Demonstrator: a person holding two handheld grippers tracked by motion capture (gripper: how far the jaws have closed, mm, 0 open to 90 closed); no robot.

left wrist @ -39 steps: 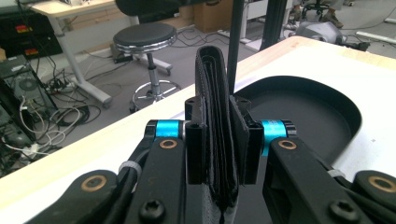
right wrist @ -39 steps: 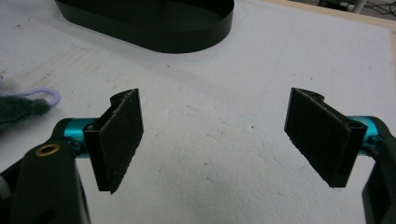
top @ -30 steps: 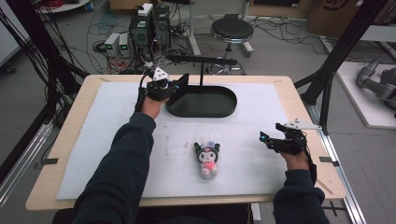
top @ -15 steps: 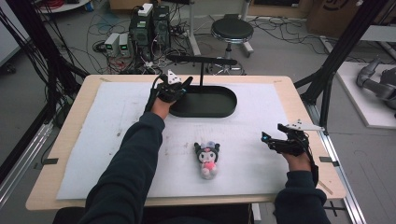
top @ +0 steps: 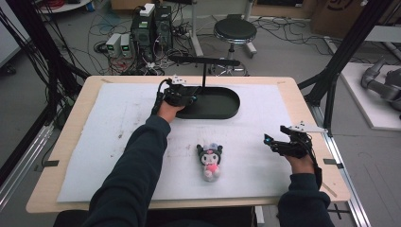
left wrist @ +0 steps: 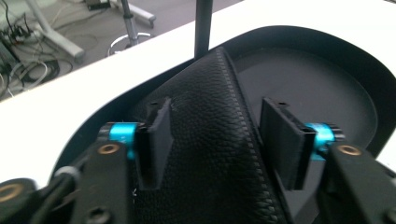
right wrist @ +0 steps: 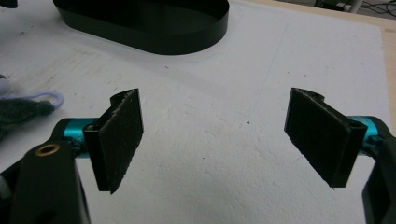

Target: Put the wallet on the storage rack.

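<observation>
Black leather piece between left tongs, jaws just parting, pads off it, right tongs wide apart, empty.

The high view is evenly lit from above, with soft and short shadows under the forearms on the white mat. This picture is a little soft and grainy, and its straight lines bend slightly near the edges. In the left gripper view the black tray and the dark leather piece are dim with few details, while the white surface behind is overexposed. The right gripper view is bright; the near pads look slightly blurred.
</observation>
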